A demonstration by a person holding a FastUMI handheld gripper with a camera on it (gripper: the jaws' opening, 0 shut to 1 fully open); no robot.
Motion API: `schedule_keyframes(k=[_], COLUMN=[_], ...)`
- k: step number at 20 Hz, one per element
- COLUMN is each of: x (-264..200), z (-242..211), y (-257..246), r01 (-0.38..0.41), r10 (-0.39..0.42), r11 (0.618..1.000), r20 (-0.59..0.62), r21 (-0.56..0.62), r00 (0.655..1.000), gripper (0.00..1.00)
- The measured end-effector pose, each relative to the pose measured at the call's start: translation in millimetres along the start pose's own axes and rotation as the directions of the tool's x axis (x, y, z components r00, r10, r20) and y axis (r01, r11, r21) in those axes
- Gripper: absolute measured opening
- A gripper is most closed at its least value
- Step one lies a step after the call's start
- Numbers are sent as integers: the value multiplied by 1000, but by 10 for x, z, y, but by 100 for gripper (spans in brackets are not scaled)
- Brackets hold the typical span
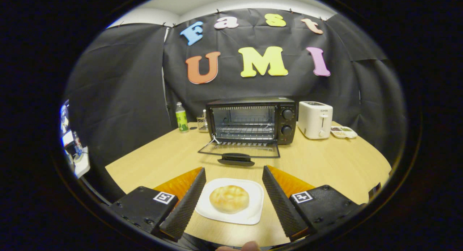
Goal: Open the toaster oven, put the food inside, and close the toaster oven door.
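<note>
The gripper (233, 171) is held wide open, nothing gripped, with a bun (229, 198) on a white plate (253, 215) seen between its fingers (186, 204), touched by neither. Beyond the fingertips, the oven (253, 119) is set on the table (325, 164) with its door (238, 149) folded down flat.

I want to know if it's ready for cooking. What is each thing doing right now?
Oven: door open, folded down flat, rack bare.
Bun: on the plate, between the fingers, untouched.
Gripper: open, fingers either side of the plate.
Toaster: lever down low, slots look bare.
Bottle: upright, capped.
</note>
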State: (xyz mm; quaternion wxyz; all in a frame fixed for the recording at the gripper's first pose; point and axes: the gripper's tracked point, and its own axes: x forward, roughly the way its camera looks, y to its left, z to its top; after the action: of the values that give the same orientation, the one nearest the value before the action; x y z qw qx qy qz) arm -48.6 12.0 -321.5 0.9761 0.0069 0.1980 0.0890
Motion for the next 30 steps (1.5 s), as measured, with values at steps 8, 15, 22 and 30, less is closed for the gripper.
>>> schedule_keyframes(k=[8,15,22,30], x=[239,384,355,488], z=[-682,-813,-618,376], y=[59,7,23,102], r01=[-34,-13,-30,-94], r10=[32,1,38,102], r11=[999,999,998,968], r20=[-167,-225,-185,-24], r21=[-10,-50,46,232], r00=[986,974,982,995], gripper=[100,100,71,62])
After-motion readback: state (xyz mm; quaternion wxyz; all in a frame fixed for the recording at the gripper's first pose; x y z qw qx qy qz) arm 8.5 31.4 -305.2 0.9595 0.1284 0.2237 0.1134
